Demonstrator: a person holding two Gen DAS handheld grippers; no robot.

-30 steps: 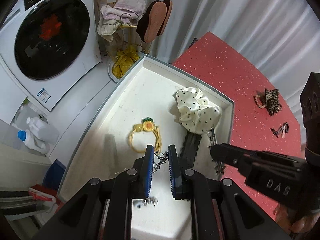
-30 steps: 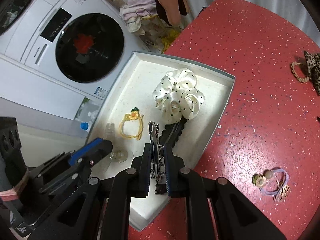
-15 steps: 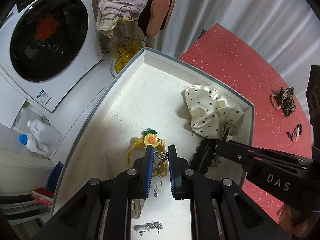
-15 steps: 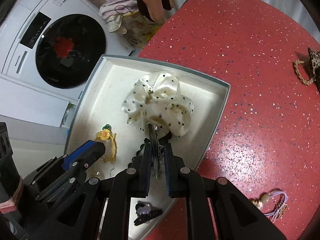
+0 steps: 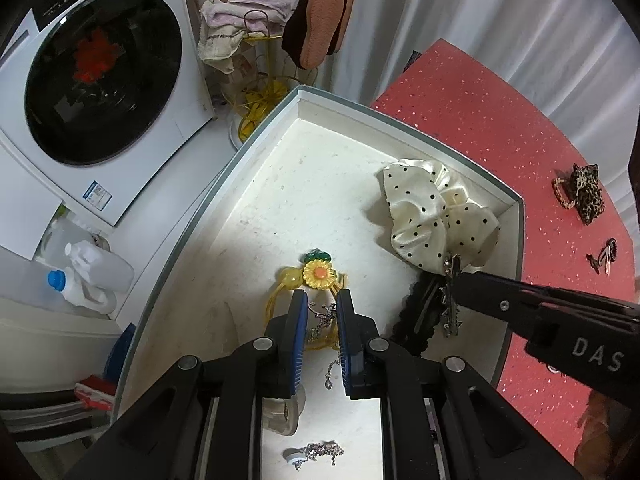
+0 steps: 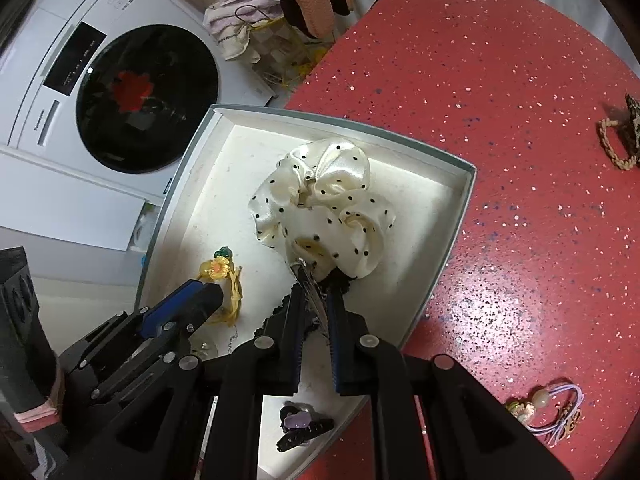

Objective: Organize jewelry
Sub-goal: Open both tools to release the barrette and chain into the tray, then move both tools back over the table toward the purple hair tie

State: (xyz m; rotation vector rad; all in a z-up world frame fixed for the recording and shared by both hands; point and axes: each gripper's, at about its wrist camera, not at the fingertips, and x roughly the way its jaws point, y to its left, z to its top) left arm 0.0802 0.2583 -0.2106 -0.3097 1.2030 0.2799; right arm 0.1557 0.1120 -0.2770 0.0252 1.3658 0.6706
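— Between the blue pads of the left gripper point(image 5: 322, 312) hangs a thin silver chain point(image 5: 322, 322), the jaws narrowed on it, over the shallow white tray point(image 5: 400, 120).

— And the right gripper point(image 6: 316, 300)?

— Closed on a slim silver hair clip point(image 6: 310, 280), its tip at the near edge of the cream polka-dot satin scrunchie point(image 6: 324, 208).

— Nearby?

— Left of it lies a yellow sunflower hair tie point(image 5: 316, 276); on the red speckled table point(image 6: 500, 100), far right, a leopard-print clip point(image 5: 586, 192).

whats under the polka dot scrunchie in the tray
A black lace-edged hair clip pokes out from beneath the polka dot scrunchie's near edge, inside the white tray. How far the clip runs under the fabric, and anything else beneath it, is hidden.
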